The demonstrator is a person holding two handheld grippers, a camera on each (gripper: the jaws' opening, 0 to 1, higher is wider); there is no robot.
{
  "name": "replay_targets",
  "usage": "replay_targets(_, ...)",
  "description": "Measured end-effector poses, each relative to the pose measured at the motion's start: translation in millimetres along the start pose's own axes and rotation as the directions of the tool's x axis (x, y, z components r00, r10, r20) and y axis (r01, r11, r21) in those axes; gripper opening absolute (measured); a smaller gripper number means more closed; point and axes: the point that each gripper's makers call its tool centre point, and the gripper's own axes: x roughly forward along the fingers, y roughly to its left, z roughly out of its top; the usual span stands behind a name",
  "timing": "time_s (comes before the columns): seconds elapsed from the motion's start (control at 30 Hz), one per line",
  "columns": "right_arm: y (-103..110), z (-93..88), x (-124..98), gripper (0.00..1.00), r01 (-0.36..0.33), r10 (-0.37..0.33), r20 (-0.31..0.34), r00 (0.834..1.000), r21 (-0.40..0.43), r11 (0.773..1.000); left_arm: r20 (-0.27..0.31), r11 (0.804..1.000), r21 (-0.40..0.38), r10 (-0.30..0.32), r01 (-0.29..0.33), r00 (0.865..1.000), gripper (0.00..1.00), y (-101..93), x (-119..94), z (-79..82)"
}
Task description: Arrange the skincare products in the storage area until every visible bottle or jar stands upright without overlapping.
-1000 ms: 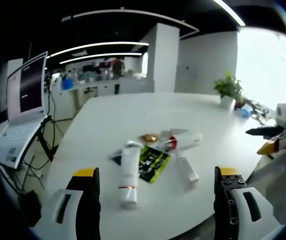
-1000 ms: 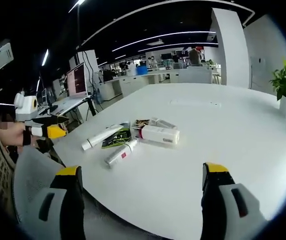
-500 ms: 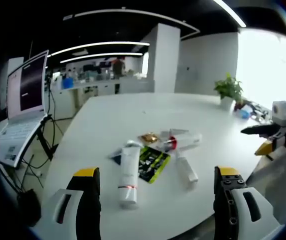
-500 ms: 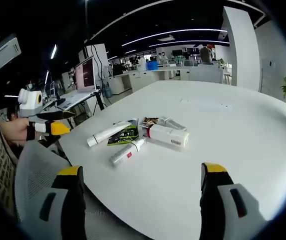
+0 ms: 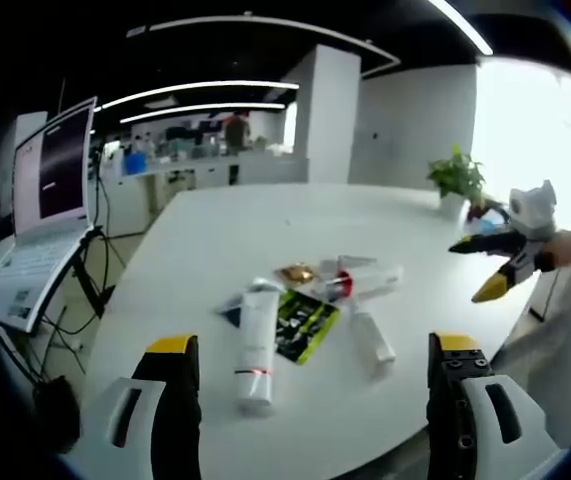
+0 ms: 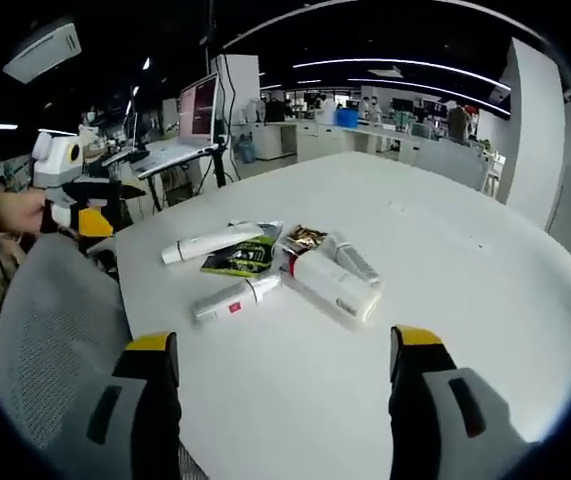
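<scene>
Several skincare items lie flat in a cluster on the white table (image 5: 215, 240). A long white tube (image 5: 256, 345) (image 6: 210, 243) lies next to a green sachet (image 5: 305, 325) (image 6: 243, 259). A small white tube (image 5: 373, 338) (image 6: 233, 298), a white bottle with a red collar (image 5: 365, 280) (image 6: 335, 285) and a gold sachet (image 5: 297, 273) (image 6: 305, 237) lie beside them. My left gripper (image 5: 313, 344) (image 6: 93, 205) is open, short of the cluster. My right gripper (image 6: 283, 340) (image 5: 490, 268) is open too, held in a hand off the table's edge.
A laptop on a stand (image 5: 55, 180) (image 6: 200, 110) sits beyond the table's far side, with cables below it. A potted plant (image 5: 455, 175) stands at the table's far corner. A grey mesh chair (image 6: 55, 330) is close to the table edge near me.
The right gripper has risen and come nearer the table, and its view now sits closer to the cluster. The items on the table have not moved.
</scene>
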Motion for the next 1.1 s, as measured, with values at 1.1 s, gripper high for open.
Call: replay_targets(1.1,-45,17.6,85,0.56,-0.241,0.177,-0.223,0.959,-0.308,0.920,-0.024,0.998,-0.053,-0.023,0.022,0.999,0.93,5.7,4,-8.0)
